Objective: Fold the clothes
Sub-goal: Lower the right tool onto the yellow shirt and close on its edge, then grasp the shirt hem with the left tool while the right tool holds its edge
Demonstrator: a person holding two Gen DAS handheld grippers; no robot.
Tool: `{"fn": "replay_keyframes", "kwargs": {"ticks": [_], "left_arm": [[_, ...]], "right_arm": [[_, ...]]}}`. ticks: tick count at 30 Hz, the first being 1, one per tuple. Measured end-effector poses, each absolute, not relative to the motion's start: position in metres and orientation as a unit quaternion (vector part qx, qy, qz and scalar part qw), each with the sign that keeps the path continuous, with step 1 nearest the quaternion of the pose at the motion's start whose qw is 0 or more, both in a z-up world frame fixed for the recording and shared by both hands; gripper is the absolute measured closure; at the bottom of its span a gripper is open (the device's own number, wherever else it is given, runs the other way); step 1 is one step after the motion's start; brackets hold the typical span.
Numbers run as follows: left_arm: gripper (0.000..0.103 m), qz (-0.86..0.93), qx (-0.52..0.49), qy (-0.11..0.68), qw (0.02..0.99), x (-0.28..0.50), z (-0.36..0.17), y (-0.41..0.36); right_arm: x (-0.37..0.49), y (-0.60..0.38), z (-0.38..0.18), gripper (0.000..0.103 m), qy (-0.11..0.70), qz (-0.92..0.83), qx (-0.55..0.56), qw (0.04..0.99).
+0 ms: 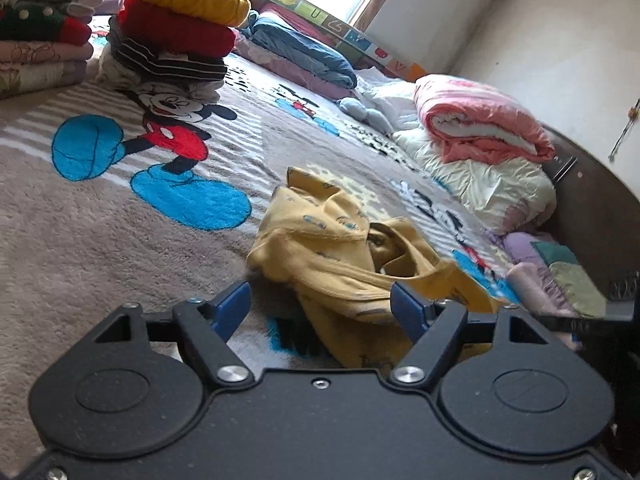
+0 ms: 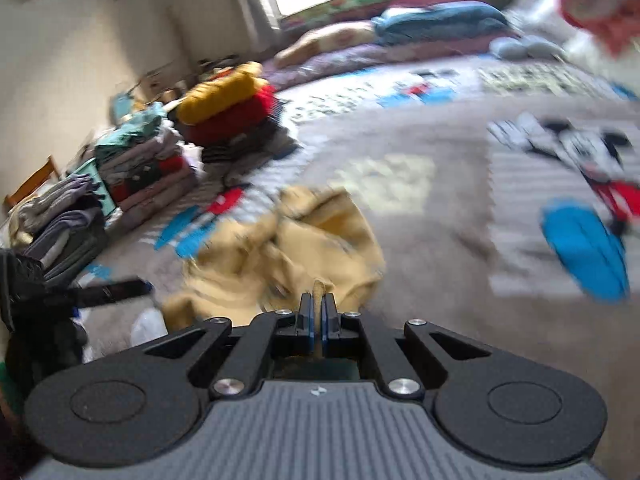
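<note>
- left gripper [image 1: 318, 306], bottom center of its view: fingers spread wide, gripping nothing
- right gripper [image 2: 318, 312]: pinched tight on a fold of the yellow shirt [image 1: 340, 248]
- shirt's crumpled mid-frame on the cartoon blanket [image 1: 80, 232]

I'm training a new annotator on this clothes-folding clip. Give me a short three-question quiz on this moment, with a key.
1. True or false: the right hand-held gripper is shut on a fold of the yellow garment.
2. Which item tops the nearest folded stack in the left wrist view? A) yellow B) red C) striped
3. Fill in: the left hand-held gripper stands ____, its blue fingers on either side of the garment without pressing it.

Key: 1 true; 2 A; 3 open.
</note>
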State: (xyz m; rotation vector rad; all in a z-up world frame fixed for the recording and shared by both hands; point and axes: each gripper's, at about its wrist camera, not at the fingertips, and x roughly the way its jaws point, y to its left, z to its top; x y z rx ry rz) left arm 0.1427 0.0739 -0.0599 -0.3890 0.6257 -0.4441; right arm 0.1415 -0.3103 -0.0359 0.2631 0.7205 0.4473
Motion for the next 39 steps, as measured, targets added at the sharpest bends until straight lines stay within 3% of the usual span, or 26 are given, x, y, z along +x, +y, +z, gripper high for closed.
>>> {"fn": "replay_keyframes", "kwargs": {"ticks": [4,8,13,22,33,36,39], "left_arm": [[0.027,-0.203,-0.177,0.307,0.913,0.144,-0.062,0.074],[0.027,-0.201,-0.162,0.295,0.92,0.144,-0.059,0.076],[0.027,-0.206,-0.086,0.268,0.937,0.142,-0.052,0.069],[0.043,-0.255,0.027,0.276,0.926,0.166,-0.066,0.063],[0.049,-0.313,0.07,0.284,0.904,0.192,-0.08,0.071],[0.049,-0.327,0.077,0.284,0.898,0.199,-0.081,0.069],[0.049,-0.339,0.095,0.28,0.893,0.204,-0.08,0.066]], "right_arm": [[0.116,-0.321,-0.057,0.098,0.362,0.19,0.136,0.903],[0.102,-0.316,-0.044,0.093,0.335,0.188,0.113,0.916],[0.103,-0.291,-0.02,0.065,0.305,0.217,0.025,0.927],[0.151,-0.245,-0.025,0.059,0.329,0.274,-0.114,0.896],[0.204,-0.243,-0.049,0.048,0.381,0.321,-0.105,0.861],[0.206,-0.246,-0.054,0.052,0.393,0.339,-0.084,0.851],[0.203,-0.25,-0.058,0.088,0.397,0.348,-0.068,0.847]]}}
